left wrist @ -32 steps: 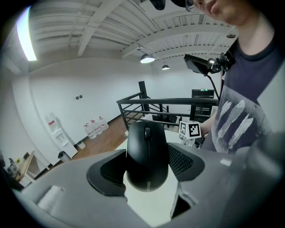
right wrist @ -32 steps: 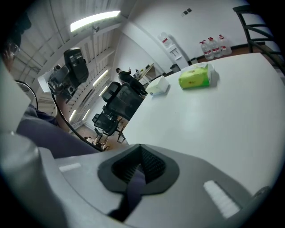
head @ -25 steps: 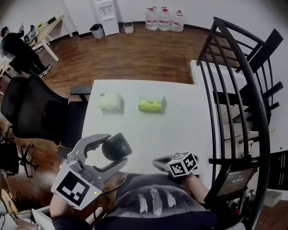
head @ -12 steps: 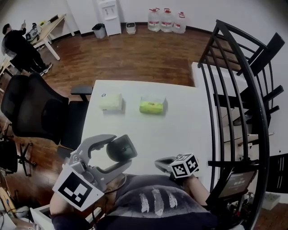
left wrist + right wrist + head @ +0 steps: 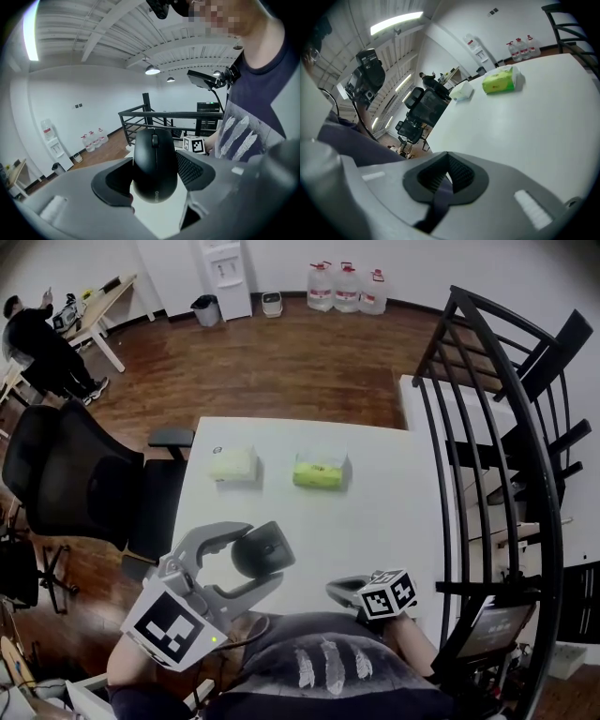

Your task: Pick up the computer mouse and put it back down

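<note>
Since a second ago the left claw (image 5: 261,555) has drifted a little to the right in the head view, carrying the computer mouse (image 5: 263,548) with it, while its grip looks unchanged. That claw is clenched on the black mouse: in the left gripper view the ribbed pads press against the mouse's two long sides, its scroll wheel faces the camera and its far end points away from the claw. The mouse hangs in the air over the near left corner of the white worktop (image 5: 384,507), not touching the surface.

The right claw (image 5: 341,592) sits low at the near edge of the worktop, close to the person's shirt, with its marker cube (image 5: 386,593) turned up toward the head camera. In the right gripper view its pads meet at the tips and nothing is gripped between them.

Farther back on the worktop lie two tissue packs side by side and apart: a green one (image 5: 320,471) and a pale one (image 5: 232,465) to its left. A black office chair (image 5: 75,474) stands beside the worktop's left side, and a black stair railing (image 5: 497,427) curves along its right. Across the wooden floor, water jugs (image 5: 347,287) stand against the far wall and a person (image 5: 37,338) stands by a desk in the far left corner.
</note>
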{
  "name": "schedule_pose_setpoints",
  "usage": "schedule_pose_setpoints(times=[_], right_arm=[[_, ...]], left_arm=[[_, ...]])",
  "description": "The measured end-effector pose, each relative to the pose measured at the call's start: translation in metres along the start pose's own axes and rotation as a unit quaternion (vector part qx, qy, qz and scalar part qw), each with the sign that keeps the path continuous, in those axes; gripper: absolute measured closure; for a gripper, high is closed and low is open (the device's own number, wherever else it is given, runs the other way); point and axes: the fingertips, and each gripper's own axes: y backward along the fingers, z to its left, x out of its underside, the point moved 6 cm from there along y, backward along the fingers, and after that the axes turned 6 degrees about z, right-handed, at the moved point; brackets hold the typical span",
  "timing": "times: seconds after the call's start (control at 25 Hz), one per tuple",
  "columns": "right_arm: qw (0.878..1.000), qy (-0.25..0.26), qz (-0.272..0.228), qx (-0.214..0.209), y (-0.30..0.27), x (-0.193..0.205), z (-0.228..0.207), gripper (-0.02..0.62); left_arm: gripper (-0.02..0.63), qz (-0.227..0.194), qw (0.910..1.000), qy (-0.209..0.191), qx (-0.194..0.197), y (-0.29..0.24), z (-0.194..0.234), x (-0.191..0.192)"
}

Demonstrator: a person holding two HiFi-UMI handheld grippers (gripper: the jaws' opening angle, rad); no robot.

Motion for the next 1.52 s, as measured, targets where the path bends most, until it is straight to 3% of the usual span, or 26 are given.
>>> schedule_pose_setpoints(times=[0.2,0.76,1.04,1.52], right_arm=[[1.000,-0.009,-0.001,0.002,0.000,0.005,-0.003,0.592],[1.000,0.001,0.008,-0.003,-0.005,-0.001,0.004,0.592],[1.000,-0.012,-0.006,0.006,-0.002,0.005,-0.005,0.592],[0.998,-0.042,-0.028,0.031,0.007,0.017,-0.006,0.592]], left_arm=[[0.303,0.005,1.0000,-0.001,0.004,-0.005,0.000,0.005],[0.302,0.003,0.9994,0.003,-0.033,0.015,0.010,0.006],[0.302,0.069,0.9946,-0.021,-0.075,-0.010,0.024,0.032],[0.302,0.125,0.9919,-0.009,-0.022,-0.067,0.055,0.065]])
